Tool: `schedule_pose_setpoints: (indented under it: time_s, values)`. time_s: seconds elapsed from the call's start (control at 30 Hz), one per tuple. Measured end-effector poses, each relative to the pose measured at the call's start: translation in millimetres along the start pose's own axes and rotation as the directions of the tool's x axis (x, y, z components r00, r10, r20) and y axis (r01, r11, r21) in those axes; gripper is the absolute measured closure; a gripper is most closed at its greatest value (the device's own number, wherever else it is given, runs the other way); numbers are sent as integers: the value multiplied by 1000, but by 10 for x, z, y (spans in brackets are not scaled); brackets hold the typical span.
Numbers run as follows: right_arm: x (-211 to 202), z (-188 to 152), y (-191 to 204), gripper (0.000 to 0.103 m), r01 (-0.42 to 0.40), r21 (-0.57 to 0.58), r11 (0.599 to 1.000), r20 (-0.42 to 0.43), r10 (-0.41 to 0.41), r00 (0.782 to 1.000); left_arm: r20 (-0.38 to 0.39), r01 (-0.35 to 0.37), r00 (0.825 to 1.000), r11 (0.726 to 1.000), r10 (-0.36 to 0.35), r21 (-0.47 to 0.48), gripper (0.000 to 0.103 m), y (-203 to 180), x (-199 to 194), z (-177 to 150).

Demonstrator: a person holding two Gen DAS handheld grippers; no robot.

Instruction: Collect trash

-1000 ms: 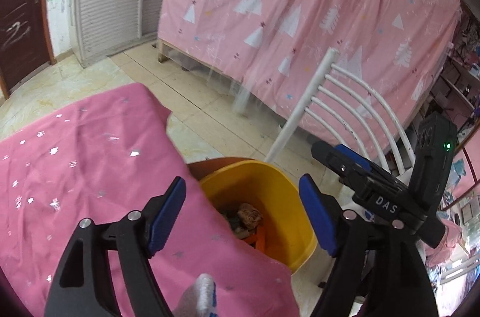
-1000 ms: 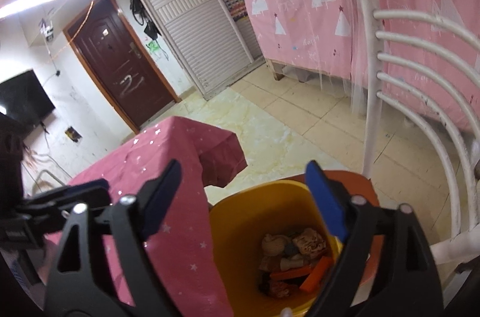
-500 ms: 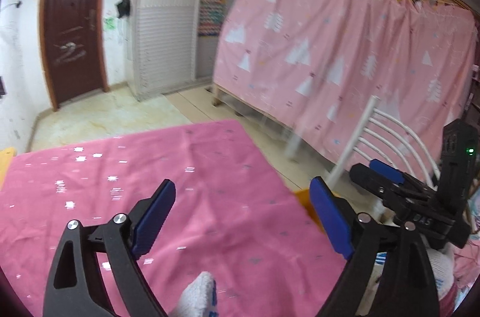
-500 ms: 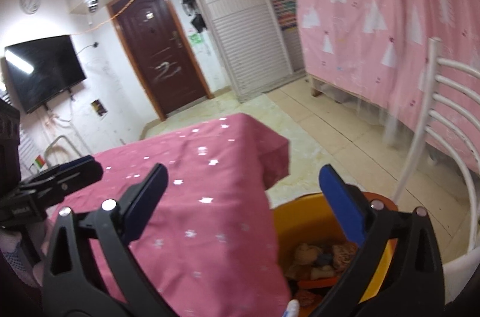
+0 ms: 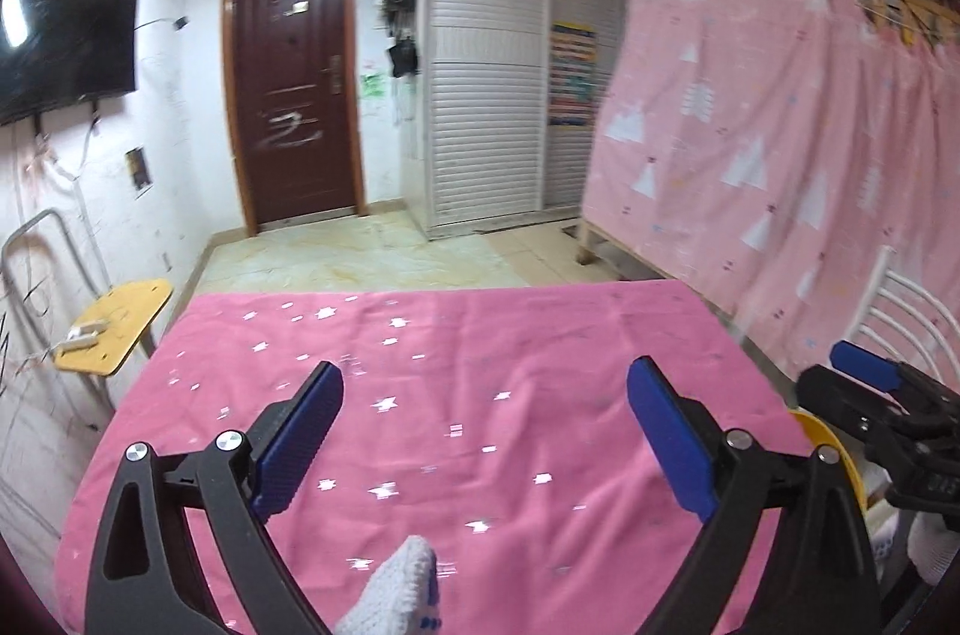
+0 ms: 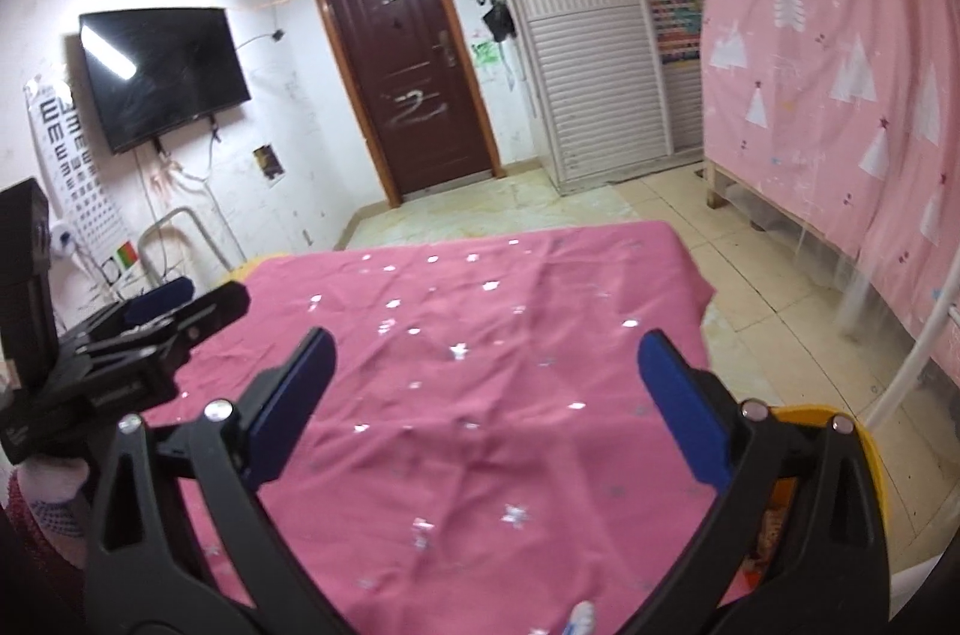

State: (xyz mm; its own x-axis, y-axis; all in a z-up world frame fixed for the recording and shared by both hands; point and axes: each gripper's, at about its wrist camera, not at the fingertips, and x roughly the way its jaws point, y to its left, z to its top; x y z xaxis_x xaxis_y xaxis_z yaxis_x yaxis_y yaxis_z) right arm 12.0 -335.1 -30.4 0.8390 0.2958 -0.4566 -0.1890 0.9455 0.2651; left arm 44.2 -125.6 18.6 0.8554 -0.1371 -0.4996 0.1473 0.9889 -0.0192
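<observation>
My left gripper (image 5: 483,383) is open and empty above the table with a pink star-print cloth (image 5: 456,353). My right gripper (image 6: 483,356) is open and empty above the same cloth (image 6: 480,335). The yellow trash bin (image 6: 873,461) stands off the table's right edge, mostly hidden behind my right finger; its rim also shows in the left wrist view (image 5: 837,455). I see no loose trash on the cloth. The right gripper shows at the right of the left wrist view (image 5: 882,395), and the left gripper at the left of the right wrist view (image 6: 174,317).
A white slatted chair (image 5: 900,311) stands right of the table beside the bin. A pink curtained bed frame (image 5: 780,143) fills the right side. A small yellow side table (image 5: 114,329) stands at the left wall. A dark door (image 5: 294,95) and wall TV (image 6: 162,71) are at the back.
Both grippers have swung up and away from the yellow bin to face across the pink table. The bin has slid to the right edge of both views. Both jaws stay open.
</observation>
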Motion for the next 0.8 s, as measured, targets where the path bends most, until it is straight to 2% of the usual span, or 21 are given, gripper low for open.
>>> schedule_pose_setpoints:
  time_s: [0.43,0.8]
  values:
    - [265,-24,470,6,-32,-64,997,-13,32,999,16,-140,990,989,141,-56,15,649,40,-97]
    - [518,-61,598,6,-44,-78,996,-48,41,998,-15,-158,987,985,157,-77,15,816,196,-179]
